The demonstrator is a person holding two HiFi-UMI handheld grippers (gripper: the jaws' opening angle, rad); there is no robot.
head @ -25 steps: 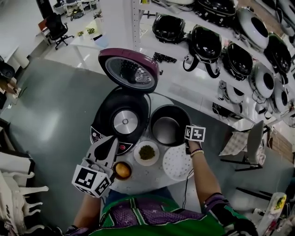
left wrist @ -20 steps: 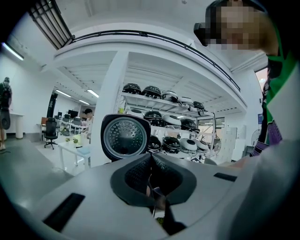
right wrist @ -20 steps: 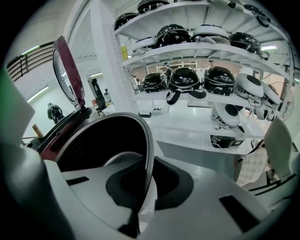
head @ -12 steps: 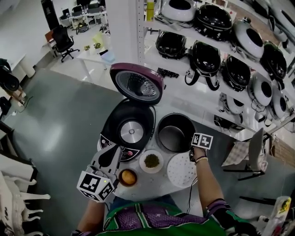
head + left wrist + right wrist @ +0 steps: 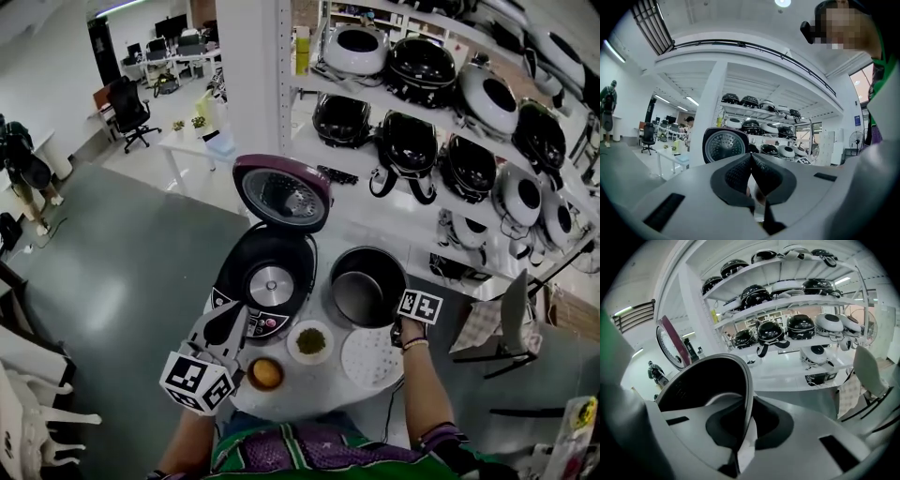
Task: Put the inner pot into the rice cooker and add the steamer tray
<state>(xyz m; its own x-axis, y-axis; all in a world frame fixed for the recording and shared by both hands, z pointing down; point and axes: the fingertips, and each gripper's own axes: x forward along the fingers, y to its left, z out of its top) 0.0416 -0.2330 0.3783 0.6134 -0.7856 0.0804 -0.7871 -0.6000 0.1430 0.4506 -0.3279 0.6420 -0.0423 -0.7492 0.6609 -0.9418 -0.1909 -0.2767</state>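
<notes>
In the head view, a rice cooker with a black body (image 5: 267, 281) stands on a small round white bench (image 5: 314, 388), its maroon lid (image 5: 281, 192) hinged up and the well empty. Just right of it is the dark metal inner pot (image 5: 367, 286), outside the cooker; whether it rests on the bench or hangs clear of it cannot be told from above. The right claw (image 5: 401, 313) sits at the pot's near right rim. In front of the pot lies the round white perforated steamer tray (image 5: 370, 358), flat on the bench. To its left are a small white bowl of green grains (image 5: 309, 341) and a small dish holding something orange (image 5: 266, 373). The left claw (image 5: 228, 325) hangs over the cooker's front left corner, touching nothing. Behind the bench, white shelving (image 5: 375, 202) carries rows of other cookers.

In the left gripper view, the left claw (image 5: 751, 163) is closed pad to pad with nothing between. The open maroon lid (image 5: 724, 146) shows beyond it.

In the right gripper view, the right claw (image 5: 746, 434) is clamped on the inner pot (image 5: 705, 390): the thin rim runs down between the two pads, one inside the wall, one outside. The lid (image 5: 675, 345) stands at far left.
</notes>
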